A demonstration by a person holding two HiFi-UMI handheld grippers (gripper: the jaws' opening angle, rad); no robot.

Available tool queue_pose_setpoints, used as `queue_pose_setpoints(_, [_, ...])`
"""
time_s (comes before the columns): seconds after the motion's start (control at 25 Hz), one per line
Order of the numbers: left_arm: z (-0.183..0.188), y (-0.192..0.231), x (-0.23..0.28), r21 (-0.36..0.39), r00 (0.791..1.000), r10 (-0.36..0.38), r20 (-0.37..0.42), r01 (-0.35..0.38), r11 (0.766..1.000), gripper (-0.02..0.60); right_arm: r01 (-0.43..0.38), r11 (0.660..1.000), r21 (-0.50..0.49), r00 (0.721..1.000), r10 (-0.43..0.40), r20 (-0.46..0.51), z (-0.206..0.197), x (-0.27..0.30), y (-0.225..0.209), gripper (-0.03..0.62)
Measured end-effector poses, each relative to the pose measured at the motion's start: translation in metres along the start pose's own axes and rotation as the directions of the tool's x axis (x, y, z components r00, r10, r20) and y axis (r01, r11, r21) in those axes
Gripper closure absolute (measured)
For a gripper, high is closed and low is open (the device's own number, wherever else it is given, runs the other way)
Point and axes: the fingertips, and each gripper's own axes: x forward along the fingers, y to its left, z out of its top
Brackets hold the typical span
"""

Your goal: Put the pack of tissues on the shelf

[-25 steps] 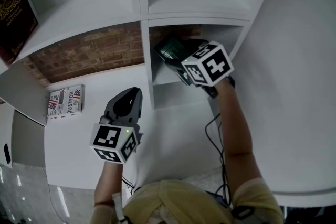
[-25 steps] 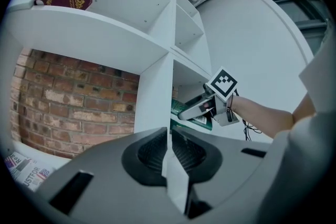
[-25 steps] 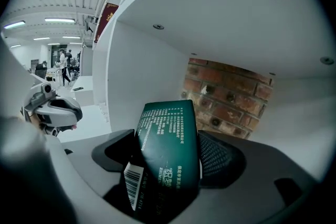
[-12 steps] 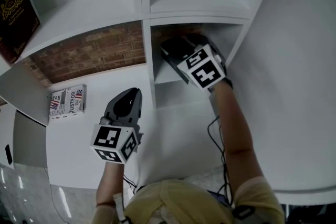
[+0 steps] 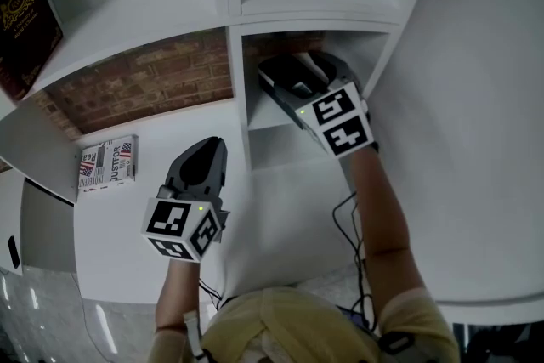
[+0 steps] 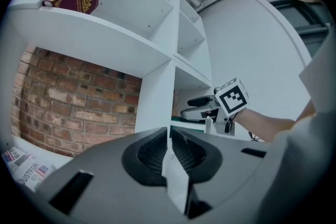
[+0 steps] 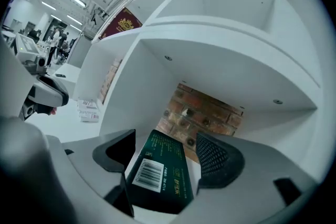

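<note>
The dark green pack of tissues (image 7: 160,173) lies on the floor of the lower right shelf compartment (image 5: 265,120), barcode up, in front of the brick back wall. My right gripper (image 5: 293,68) reaches into that compartment and is open, with one jaw on each side of the pack (image 6: 185,120). In the left gripper view the right gripper (image 6: 186,107) hovers just above the green edge. The head view hides the pack behind the gripper. My left gripper (image 5: 212,147) hangs shut in front of the wide left compartment, holding nothing.
A white divider (image 5: 238,98) separates the compartments. A newspaper-print book (image 5: 108,163) lies on the left shelf floor. A dark red book (image 5: 25,21) stands one shelf up. A cable (image 5: 348,217) hangs below my right arm. The curved white wall rises at right.
My right gripper carried the pack into the compartment, then drew back slightly toward me. The green pack no longer shows in the head view. The left gripper barely moved.
</note>
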Motion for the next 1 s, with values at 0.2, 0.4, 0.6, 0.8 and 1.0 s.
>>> queue_pose_setpoints(0.2, [0.004,-0.004,-0.003,-0.004,1.0,-0.011,0.017,0.011,1.0,0.554,0.015,0.997,0.071,0.999,-0.017,0.035,-0.002,-0.021,0.004,0.232])
queue_pose_setpoints(0.4, [0.006,-0.007,-0.005,-0.005,1.0,-0.014,0.027,0.014,1.0,0.554,0.044,0.996,0.083,0.998,-0.049,0.049,-0.013,-0.038,0.004,0.233])
queue_pose_setpoints(0.6, [0.008,-0.012,-0.01,-0.001,0.999,-0.016,0.035,0.016,1.0,0.554,0.056,0.987,0.15,0.995,-0.068,0.074,-0.013,-0.062,0.008,0.233])
queue_pose_setpoints(0.8, [0.012,-0.018,-0.016,-0.005,0.998,-0.025,0.061,0.026,1.0,0.554,0.068,0.969,0.239,0.99,-0.095,0.104,-0.015,-0.088,0.01,0.233])
queue_pose_setpoints(1.0, [0.017,-0.02,-0.023,-0.02,0.995,-0.033,0.09,0.035,0.999,0.554,0.081,0.947,0.31,0.984,-0.125,0.125,-0.018,-0.111,0.009,0.235])
